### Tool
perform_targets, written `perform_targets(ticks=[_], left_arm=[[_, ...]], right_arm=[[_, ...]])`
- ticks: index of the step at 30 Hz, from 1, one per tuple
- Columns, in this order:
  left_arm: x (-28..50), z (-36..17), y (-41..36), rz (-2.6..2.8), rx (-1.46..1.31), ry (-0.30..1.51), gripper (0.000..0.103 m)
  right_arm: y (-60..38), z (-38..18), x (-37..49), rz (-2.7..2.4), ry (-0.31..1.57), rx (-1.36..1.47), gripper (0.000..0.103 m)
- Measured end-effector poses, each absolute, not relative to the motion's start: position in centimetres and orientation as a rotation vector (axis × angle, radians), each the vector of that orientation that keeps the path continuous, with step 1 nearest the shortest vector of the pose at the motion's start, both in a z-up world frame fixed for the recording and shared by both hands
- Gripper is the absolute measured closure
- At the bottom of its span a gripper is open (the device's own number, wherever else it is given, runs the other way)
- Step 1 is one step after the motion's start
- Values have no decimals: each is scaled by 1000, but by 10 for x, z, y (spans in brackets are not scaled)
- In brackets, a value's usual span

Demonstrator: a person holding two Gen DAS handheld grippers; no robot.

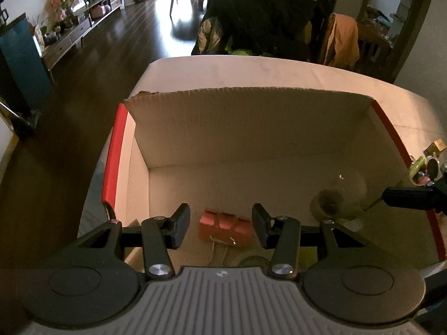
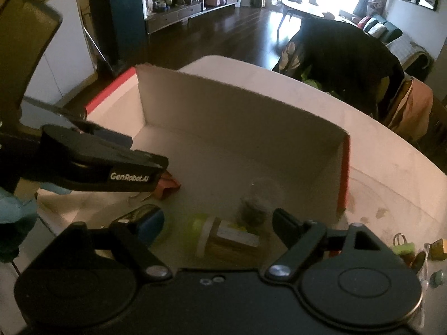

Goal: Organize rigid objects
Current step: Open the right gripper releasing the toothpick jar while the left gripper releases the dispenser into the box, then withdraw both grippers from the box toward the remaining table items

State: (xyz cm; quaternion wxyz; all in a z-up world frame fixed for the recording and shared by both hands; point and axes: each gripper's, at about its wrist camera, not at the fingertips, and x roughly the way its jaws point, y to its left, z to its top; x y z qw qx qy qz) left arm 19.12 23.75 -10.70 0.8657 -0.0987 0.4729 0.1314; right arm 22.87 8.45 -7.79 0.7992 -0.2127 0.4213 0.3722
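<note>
I hold left gripper (image 1: 220, 227) unclenched over pink block (image 1: 225, 229), lower centre; right gripper (image 2: 218, 229) spread, empty, above jar (image 2: 226, 241) in box (image 2: 223, 106).

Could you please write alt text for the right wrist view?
The right gripper hangs open over a cardboard box on a white table, a bamboo-lidded jar lying between its fingers. The left gripper reaches in from the left.

"GenRobot.AI" stands in white on the left tool (image 2: 134, 173).
</note>
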Motion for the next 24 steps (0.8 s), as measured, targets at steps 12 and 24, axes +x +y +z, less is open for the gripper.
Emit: perform_targets(ticks=[12,24], left_arm=[[161,-74,224,278,-198,940,53],[128,-33,201,287,-157,847,36]], right_arm=[[48,-43,220,819,866,-327,14],[16,-9,197,854,793,-237,6]])
